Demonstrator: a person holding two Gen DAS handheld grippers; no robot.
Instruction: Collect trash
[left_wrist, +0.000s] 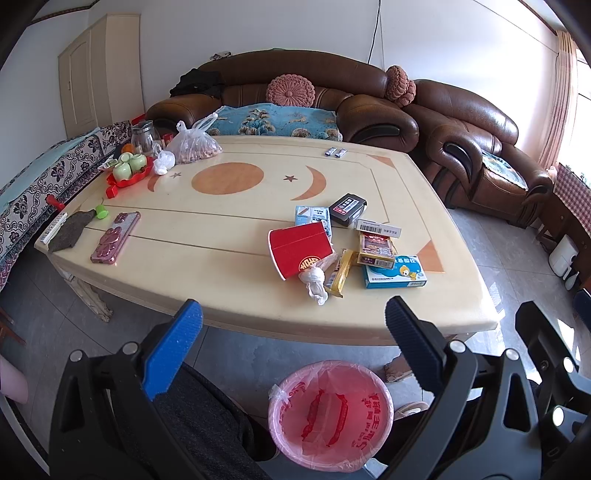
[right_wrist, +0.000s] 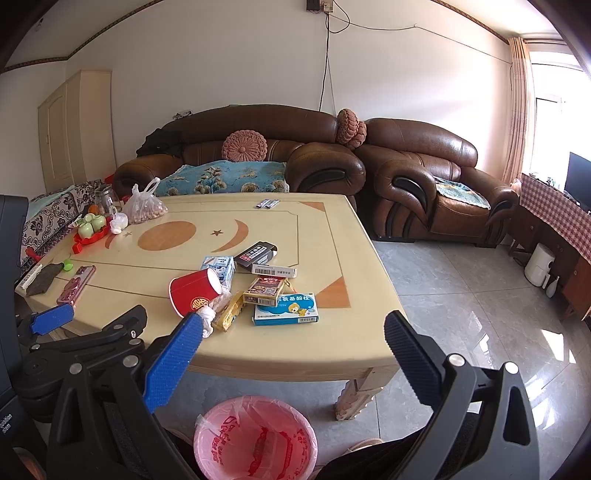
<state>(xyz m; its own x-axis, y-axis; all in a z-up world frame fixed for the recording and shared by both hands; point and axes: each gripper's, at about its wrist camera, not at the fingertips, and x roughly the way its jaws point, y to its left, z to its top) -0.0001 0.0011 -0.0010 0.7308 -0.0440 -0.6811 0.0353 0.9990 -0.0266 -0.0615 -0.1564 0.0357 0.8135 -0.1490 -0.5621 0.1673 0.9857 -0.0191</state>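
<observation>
Trash pile (left_wrist: 332, 247) lying on table (left_wrist: 221, 288) | bin (left_wrist: 330, 415) sitting below | I'm holding left gripper (left_wrist: 293, 332) and right gripper (right_wrist: 293, 339) jaws spread, empty

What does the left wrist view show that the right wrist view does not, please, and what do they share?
Only the left wrist view shows the whole pink phone face up and the bin directly between the left gripper's open fingers. Only the right wrist view shows the window, the dark screen on the checked cloth, and the left gripper from the side. Both show the table, the tipped red cup, the crumpled tissue, the small boxes and the sofa; the right gripper is open too.
</observation>
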